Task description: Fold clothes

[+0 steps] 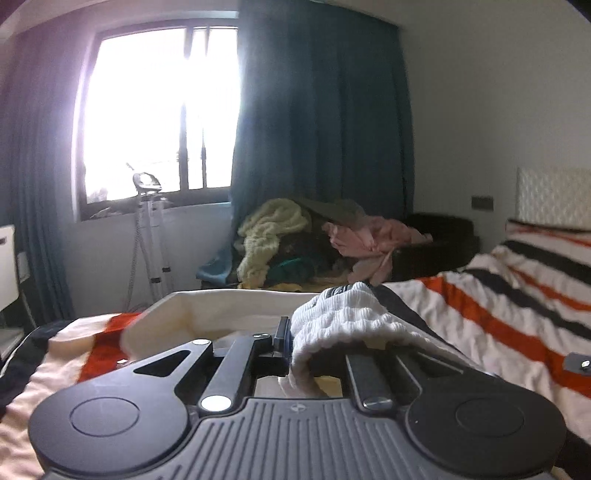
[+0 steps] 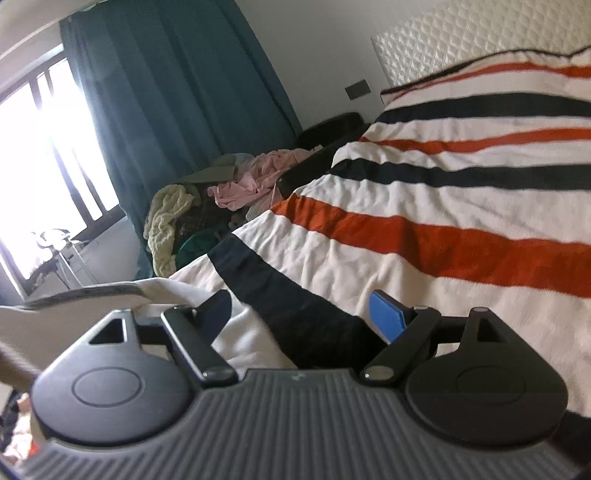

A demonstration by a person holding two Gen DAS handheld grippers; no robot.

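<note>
My left gripper [image 1: 293,341] is shut on the ribbed white edge of a cream garment [image 1: 343,325], which bunches up and drapes over its right finger, hiding it. The rest of the cream garment [image 1: 221,308] lies spread on the bed just beyond. In the right wrist view the same cream garment [image 2: 110,295] sits at the left, its edge lifted. My right gripper [image 2: 303,314] is open just above the striped bed cover [image 2: 406,229], with only a black stripe of the cover between its fingers.
A heap of clothes, pale yellow and pink [image 1: 295,236], sits past the foot of the bed under teal curtains [image 1: 317,110]. A garment steamer stand [image 1: 147,229] is by the bright window. A white padded headboard [image 2: 480,33] is at the right.
</note>
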